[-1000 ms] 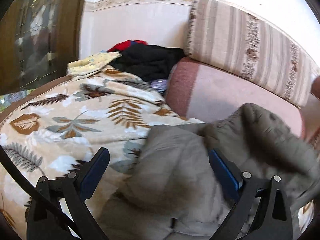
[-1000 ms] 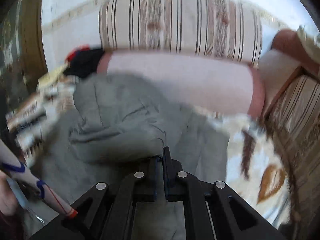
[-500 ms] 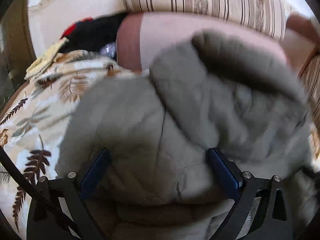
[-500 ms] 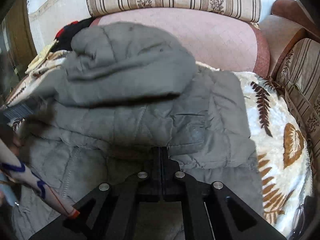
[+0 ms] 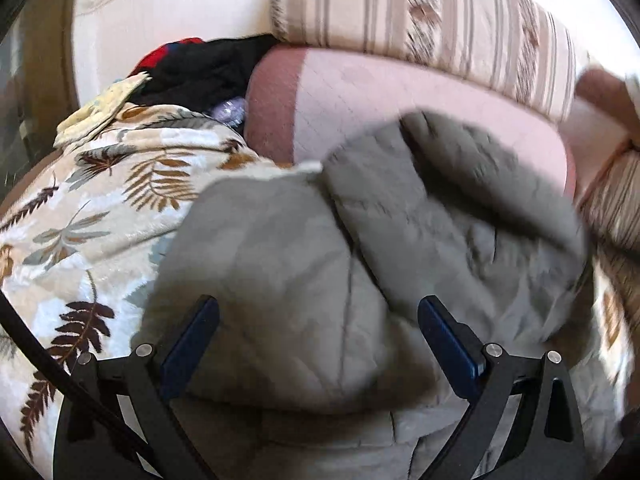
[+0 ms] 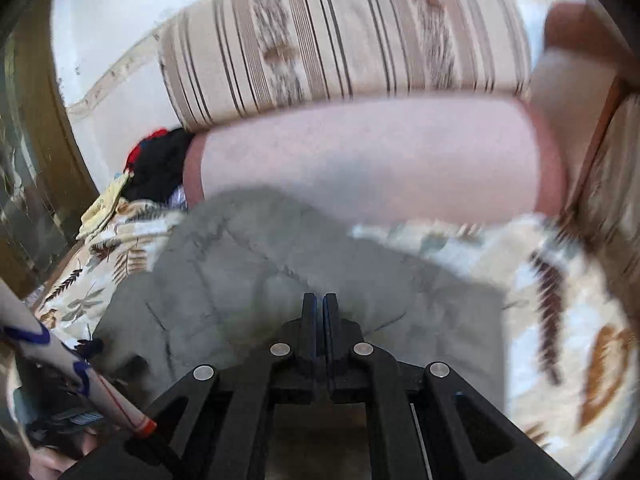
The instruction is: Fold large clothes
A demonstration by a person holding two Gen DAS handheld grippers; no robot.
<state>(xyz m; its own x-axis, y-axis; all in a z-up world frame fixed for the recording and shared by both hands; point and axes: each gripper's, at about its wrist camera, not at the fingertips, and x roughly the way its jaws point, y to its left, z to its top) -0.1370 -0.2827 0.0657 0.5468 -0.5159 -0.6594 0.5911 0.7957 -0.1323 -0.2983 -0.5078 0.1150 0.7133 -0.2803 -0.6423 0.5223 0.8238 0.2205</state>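
Grey quilted jacket [image 5: 360, 248], lying bunched on a leaf-print blanket [image 5: 92, 208] that covers the sofa seat, its far edge near the pink bolster cushion [image 5: 400, 96]. In the left wrist view the jacket fills the space ahead of and between the fingers of the left gripper [image 5: 318, 316]; the blue-padded jaws stand wide apart, with padded fabric bulging between them, no pad pressing on it. In the right wrist view the jacket [image 6: 280, 264] spreads ahead of and below the right gripper [image 6: 319, 300], whose jaws are closed together; whether a fold is pinched between them cannot be told. No writing or label is legible. The heap is crumpled and blurred; its long axis cannot be told. Behind stand a striped back cushion [image 6: 340, 36] and, at far left, a pile of dark clothes [image 5: 200, 68].
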